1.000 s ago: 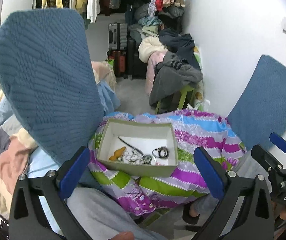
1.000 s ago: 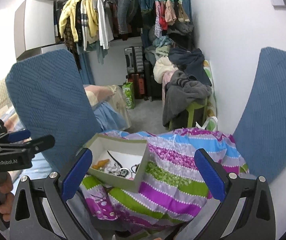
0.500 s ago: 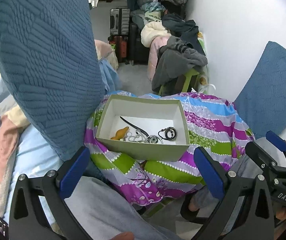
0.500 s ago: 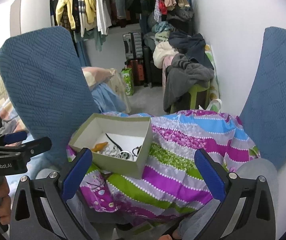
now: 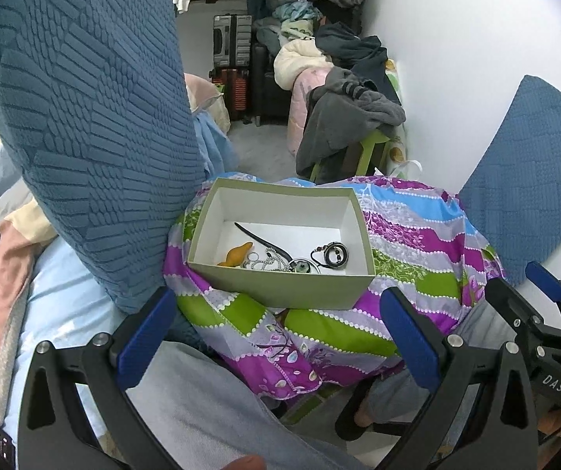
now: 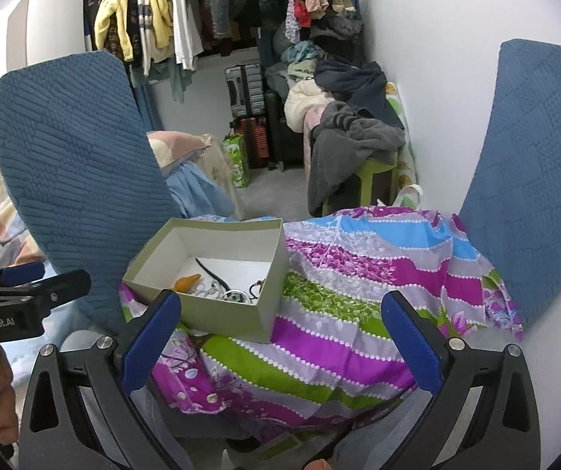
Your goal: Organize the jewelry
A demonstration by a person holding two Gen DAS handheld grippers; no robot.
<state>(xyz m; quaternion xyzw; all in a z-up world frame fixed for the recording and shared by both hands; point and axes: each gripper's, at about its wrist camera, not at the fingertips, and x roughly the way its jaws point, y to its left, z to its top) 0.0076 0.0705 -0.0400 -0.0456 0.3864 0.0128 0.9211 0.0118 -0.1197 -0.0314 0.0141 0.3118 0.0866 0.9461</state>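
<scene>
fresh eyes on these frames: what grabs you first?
The striped cloth in purple, green and blue fills the centre, with an open green box resting on it that holds a small tangle of jewelry. A big blue textured cushion looms to the left of the box. Both grippers, left and right, hang open in front.

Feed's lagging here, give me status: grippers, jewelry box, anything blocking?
Left gripper open, empty. Right gripper open, empty. Jewelry box uncovered on striped cloth, pieces inside. Nothing blocking.
</scene>
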